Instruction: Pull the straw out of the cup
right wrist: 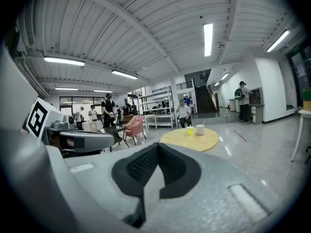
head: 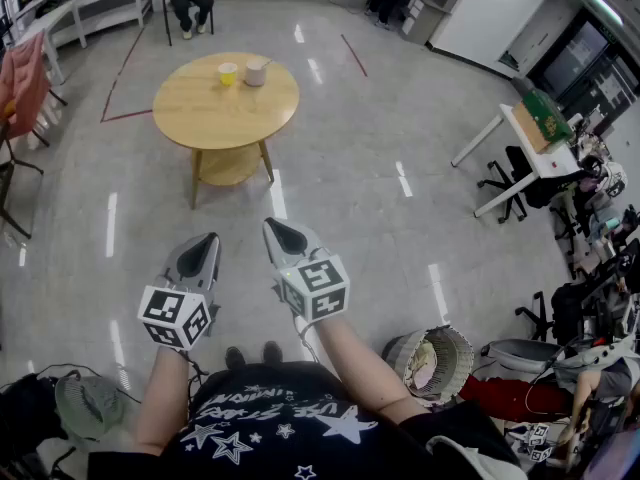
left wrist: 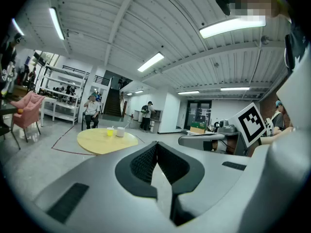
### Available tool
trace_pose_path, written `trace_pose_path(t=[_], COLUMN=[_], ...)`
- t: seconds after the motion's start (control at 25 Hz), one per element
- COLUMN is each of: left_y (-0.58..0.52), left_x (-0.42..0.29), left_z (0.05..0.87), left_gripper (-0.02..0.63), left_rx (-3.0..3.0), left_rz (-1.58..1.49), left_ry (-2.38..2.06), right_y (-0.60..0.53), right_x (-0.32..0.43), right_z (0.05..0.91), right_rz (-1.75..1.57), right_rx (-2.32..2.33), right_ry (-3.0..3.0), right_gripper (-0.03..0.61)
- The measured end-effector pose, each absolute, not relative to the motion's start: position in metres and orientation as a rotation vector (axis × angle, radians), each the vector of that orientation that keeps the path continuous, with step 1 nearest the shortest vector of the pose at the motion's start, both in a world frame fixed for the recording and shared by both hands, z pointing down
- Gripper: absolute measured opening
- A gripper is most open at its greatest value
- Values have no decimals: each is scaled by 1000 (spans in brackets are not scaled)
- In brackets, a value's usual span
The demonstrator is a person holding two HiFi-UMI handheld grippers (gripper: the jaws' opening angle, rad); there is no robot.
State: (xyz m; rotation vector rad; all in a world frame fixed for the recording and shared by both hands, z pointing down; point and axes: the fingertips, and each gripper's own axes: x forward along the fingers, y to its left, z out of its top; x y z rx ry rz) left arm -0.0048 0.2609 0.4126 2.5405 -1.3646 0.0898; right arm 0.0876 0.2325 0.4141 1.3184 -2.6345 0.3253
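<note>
The step in hand is the approach: the left gripper (head: pixel 205 243) and the right gripper (head: pixel 281 228) both have jaws pressed together on nothing. They are well apart from the table (head: pixel 200 113), where the white cup (head: pixel 256 73) holding the straw (head: pixel 268 61) stands just beside a yellow cup (head: pixel 228 72). The person should close in first, spread 1 gripper's jaws before reaching, steady the cup with the other, and pinch the straw above the rim. Only the head view shows both grippers and the floor between them and the table; the 2 gripper views show the pads meeting and the straw leaning out in profile.
</note>
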Motion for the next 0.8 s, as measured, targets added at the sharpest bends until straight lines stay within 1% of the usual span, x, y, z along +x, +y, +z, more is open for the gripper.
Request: trace_pose_path(t=[0.48, 0.8], left_y=[265, 270], left_x=[-13, -6], left_z=[414, 414], left_gripper=[6, 6], left_rx=[2543, 2533], left_rz=[83, 84], left_ry=[-1354, -1392], right_y=[236, 234], right_x=[80, 99], right_z=[415, 415], right_rz=[306, 356], right_rx=[1303, 1380], right_ry=[-2648, -2685], right_gripper=[-2, -2])
